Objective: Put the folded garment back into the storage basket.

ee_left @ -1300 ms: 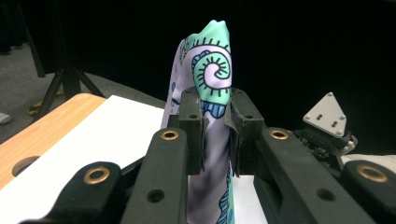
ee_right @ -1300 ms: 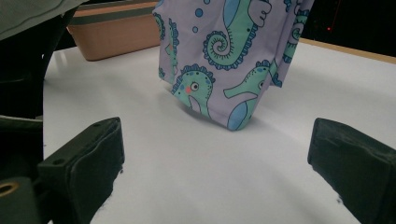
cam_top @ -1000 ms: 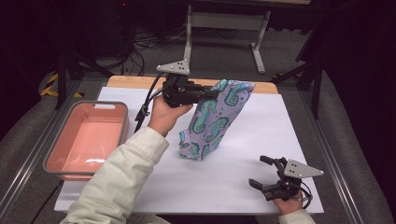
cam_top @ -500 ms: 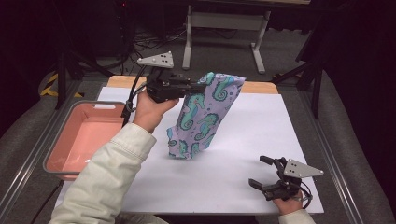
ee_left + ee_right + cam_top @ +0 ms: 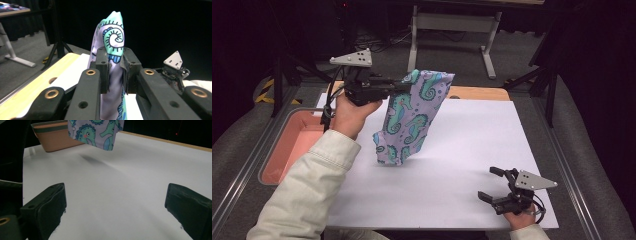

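Left gripper [image 5: 404, 86] lifts cloth [image 5: 412, 120]
Its jaws clamp the cloth's top edge; right gripper [image 5: 489, 184] rests wide apart, well below.

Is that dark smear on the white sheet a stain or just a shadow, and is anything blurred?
Right gripper view: the smear is a soft shadow under the hanging cloth, whose lower edge hangs off the white sheet; the near tongs look soft. Left gripper view: tongs and cloth sharp, background dark. High view: even light, no glare.
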{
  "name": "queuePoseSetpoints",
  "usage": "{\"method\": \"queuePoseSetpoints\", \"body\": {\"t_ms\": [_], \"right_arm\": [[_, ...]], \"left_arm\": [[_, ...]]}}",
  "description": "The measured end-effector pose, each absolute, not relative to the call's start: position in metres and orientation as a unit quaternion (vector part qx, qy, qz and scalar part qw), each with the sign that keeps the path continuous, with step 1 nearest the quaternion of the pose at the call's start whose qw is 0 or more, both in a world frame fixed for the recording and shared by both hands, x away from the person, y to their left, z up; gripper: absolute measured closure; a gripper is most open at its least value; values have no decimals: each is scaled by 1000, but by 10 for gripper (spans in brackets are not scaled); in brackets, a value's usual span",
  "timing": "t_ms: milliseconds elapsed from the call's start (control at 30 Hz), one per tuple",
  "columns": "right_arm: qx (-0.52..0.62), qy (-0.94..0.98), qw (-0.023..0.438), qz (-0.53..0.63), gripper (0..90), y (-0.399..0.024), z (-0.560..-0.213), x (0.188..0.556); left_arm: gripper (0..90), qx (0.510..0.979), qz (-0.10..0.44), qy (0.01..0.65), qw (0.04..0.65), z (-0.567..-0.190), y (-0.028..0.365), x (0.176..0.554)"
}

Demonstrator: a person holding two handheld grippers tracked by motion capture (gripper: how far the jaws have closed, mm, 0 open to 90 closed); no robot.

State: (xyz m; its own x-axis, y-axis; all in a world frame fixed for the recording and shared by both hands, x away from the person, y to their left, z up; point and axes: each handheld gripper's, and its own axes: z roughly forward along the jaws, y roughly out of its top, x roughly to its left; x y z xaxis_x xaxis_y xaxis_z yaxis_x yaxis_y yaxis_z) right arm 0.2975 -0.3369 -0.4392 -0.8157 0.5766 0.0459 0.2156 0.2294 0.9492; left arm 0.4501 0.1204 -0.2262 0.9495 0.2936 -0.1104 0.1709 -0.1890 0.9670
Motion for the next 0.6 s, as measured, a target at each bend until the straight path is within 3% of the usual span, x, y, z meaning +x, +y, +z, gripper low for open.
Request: {"method": "queuePoseSetpoints", "body": {"t_ms": [600], "right_arm": [[261,770,158,561,41,-336,-440,298]], "left_arm": [[788,760,81,174,621,-216,169,441]]}}
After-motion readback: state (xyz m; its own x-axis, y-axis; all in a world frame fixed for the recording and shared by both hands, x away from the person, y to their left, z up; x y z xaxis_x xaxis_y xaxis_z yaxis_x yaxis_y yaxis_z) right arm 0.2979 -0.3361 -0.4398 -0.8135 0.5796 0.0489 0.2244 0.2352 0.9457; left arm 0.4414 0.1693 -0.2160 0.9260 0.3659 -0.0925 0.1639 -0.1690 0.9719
